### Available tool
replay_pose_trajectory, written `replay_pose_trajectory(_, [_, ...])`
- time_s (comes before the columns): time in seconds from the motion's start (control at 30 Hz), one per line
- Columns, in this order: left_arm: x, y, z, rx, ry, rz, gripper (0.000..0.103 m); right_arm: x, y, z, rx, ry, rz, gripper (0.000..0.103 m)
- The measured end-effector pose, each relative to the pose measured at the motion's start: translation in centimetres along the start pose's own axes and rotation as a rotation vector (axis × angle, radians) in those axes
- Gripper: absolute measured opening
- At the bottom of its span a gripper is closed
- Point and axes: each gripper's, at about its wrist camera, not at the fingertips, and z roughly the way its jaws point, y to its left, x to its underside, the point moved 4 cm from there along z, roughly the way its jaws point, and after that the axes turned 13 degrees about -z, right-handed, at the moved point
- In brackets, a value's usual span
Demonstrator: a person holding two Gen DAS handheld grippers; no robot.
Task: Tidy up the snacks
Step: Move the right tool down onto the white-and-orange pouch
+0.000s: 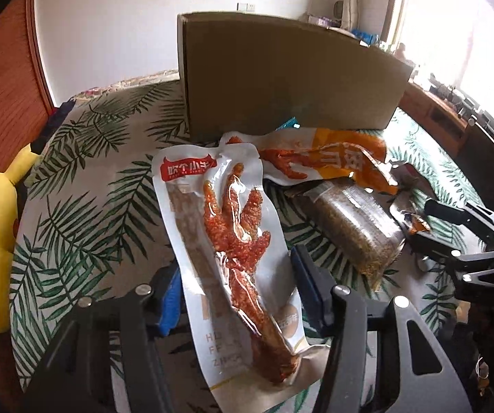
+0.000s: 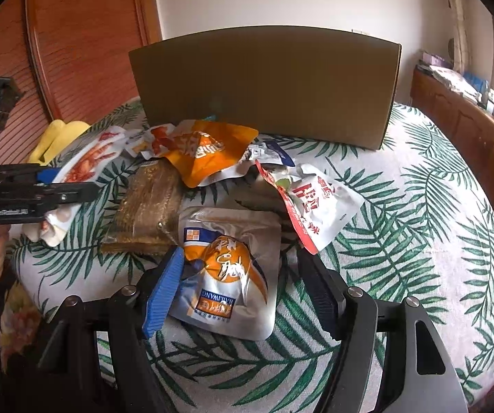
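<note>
Palm-leaf bedspread [image 2: 402,241], wooden headboard [image 2: 74,44]

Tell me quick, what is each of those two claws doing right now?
Left gripper: closed on the chicken foot packet, lifted off the bed.
Right gripper: around the silver and orange pouch; grip cannot be told.

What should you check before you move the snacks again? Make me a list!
1. Chicken-foot packet held by the left gripper: ok, jaws closed on it.
2. Silver pouch held by the right gripper: not ok, jaws open around it.
3. Cardboard box open on top: cannot tell, only its side shows.
4. Grippers apart from each other: ok.
5. Way to the box free: not ok, the orange bag lies right in front.
</note>
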Motion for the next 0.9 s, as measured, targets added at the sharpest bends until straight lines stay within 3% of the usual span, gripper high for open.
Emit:
replay_pose_trajectory(0.3, [-0.1,-1.6,-2.7,0.051,-0.072,-0.003,0.056,0.2,0.8,0.5,0.046,0.03,-0.072,0.072])
replay_pose_trajectory(0.7, [0.4,-3.2,-4.4,0.114,-0.102,-0.018,0.056,0.1,0.7,1.0,0.004,0.069,-0.081,0.072])
replay_pose_trajectory(0.8, [0.4,-3.2,-4.5,0.121,-0.102,-0.022,0.056,0.2,0.8,0.7,-0.011,0.057,-0.09,0.055])
replay_pose_trajectory(0.9, [0.4,-3.4,-4.5,0.124,-0.101,-0.019,0.056,0.3,1.4,0.2,-0.021,0.043,-0.11,0.046])
